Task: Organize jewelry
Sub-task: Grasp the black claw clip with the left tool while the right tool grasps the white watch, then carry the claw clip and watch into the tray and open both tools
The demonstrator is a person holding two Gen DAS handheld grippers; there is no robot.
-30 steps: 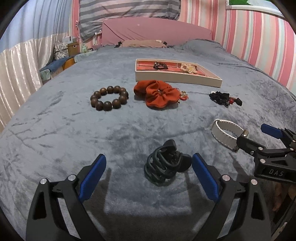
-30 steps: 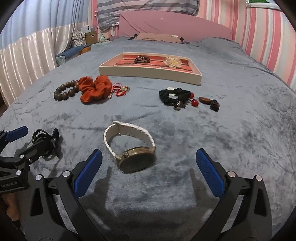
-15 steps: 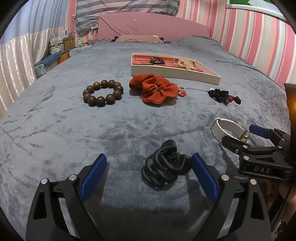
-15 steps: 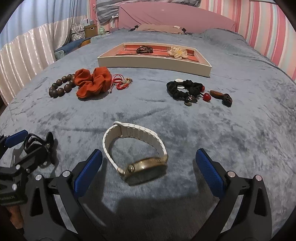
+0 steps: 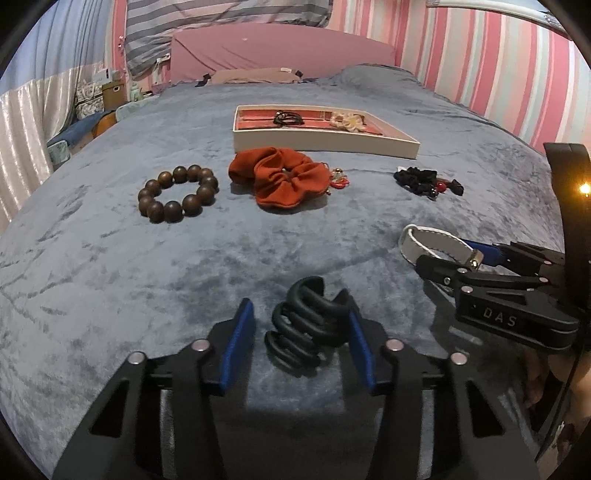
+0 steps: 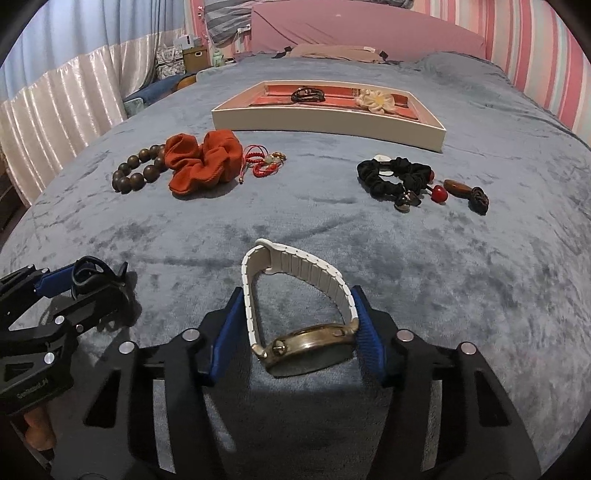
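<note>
Well short of the tray [image 6: 325, 122] on the bed, the left gripper [image 5: 301, 332] is closing around the black hair claw [image 5: 306, 328] while the right gripper [image 6: 299, 325] closes on the white-strapped watch [image 6: 299, 306], each straddling its piece, probably to carry both to the tray.

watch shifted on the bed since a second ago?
Yes. The watch sits lower in the right wrist view, farther from the tray, and its band now stands squeezed between the closing right tongs.

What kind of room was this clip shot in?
Most likely a bedroom. The work surface is a bed with a grey-blue plush blanket, a pink headboard stands at its far end with a pillow against it, and pink striped wallpaper covers the wall.
</note>
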